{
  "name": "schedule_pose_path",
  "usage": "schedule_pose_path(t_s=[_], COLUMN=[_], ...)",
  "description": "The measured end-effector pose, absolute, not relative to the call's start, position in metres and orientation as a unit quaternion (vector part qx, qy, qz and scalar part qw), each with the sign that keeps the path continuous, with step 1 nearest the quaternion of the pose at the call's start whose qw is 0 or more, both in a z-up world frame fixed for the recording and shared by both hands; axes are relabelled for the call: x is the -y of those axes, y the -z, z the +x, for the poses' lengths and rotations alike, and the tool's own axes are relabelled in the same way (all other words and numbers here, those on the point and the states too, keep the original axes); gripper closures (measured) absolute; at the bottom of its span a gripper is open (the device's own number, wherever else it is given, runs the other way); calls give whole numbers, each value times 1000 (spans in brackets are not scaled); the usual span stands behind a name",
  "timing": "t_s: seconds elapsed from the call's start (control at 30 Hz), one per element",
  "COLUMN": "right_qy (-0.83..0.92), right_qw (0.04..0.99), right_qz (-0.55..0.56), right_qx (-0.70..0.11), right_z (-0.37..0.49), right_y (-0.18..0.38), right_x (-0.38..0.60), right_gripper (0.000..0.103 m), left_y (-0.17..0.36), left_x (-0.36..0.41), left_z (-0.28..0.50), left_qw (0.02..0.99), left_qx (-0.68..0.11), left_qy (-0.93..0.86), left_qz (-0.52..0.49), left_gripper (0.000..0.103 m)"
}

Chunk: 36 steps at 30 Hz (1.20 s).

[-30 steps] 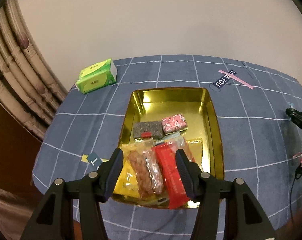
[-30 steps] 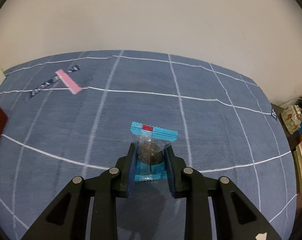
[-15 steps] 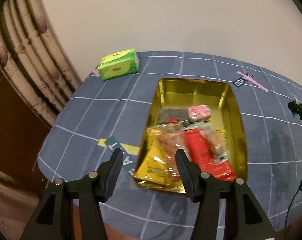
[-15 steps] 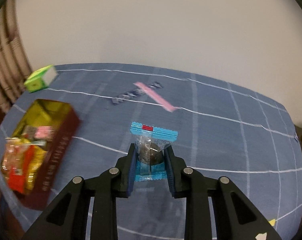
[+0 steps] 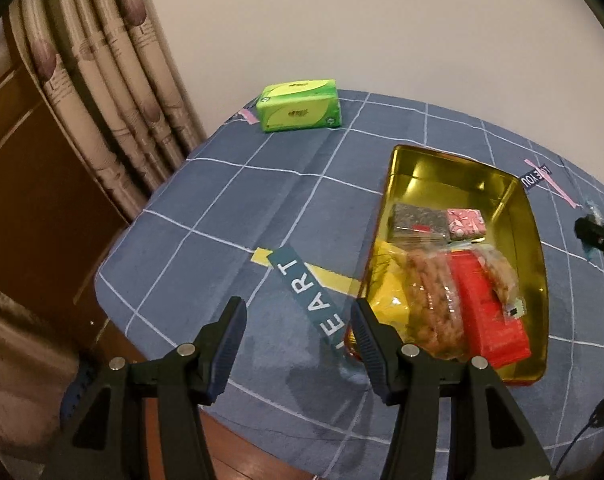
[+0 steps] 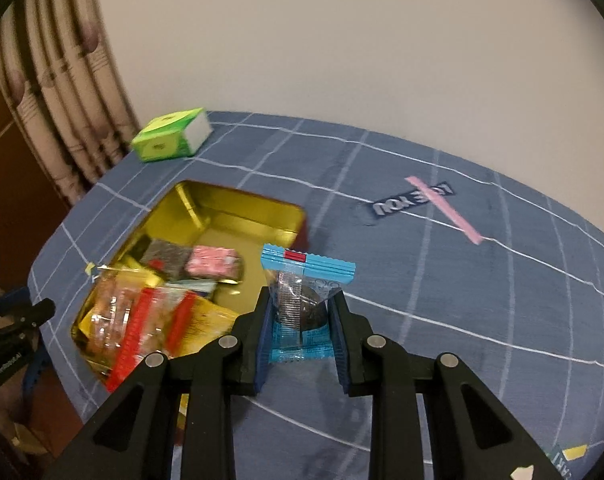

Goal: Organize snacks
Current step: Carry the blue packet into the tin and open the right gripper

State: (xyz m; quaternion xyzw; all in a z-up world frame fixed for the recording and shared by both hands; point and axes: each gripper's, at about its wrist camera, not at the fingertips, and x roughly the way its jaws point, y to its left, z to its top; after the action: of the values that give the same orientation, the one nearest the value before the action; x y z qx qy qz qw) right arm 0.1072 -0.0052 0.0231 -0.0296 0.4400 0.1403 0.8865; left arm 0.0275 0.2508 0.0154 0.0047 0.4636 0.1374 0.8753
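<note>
My right gripper (image 6: 300, 312) is shut on a blue-wrapped snack (image 6: 304, 300) with a dark round biscuit inside, held above the blue tablecloth just right of the gold tin tray (image 6: 238, 210). The tray holds several snacks: a red packet (image 6: 138, 328), a yellow packet, a pink packet (image 6: 212, 260) and a dark one. In the left wrist view the tray (image 5: 534, 240) lies to the right, and my left gripper (image 5: 298, 324) is open and empty over the cloth near the tray's front left corner.
A green tissue pack (image 5: 300, 104) lies at the table's back left; it also shows in the right wrist view (image 6: 168, 134). Curtains (image 5: 102, 92) and a dark wooden panel stand left of the table. The table's front edge is close below my left gripper.
My right gripper has swung left with the blue snack, bringing the tray into its view. My left gripper has drawn left, off the tray to over the bare cloth.
</note>
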Motion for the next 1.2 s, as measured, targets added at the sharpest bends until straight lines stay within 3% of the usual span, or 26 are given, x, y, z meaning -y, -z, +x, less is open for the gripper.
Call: schedule_pose_path(t_s=[1.2], right_qy=[-157], right_qw=[855], right_qz=[-48], right_qx=[-492], right_z=[125], right_y=[24], right_x=[-69], right_gripper=[76], left_y=[-9], left_x=[-251], left_z=[30], left_qw=[871], left_qx=[-478], left_qy=[-118], left_qz=[-8], left_gripper=[47])
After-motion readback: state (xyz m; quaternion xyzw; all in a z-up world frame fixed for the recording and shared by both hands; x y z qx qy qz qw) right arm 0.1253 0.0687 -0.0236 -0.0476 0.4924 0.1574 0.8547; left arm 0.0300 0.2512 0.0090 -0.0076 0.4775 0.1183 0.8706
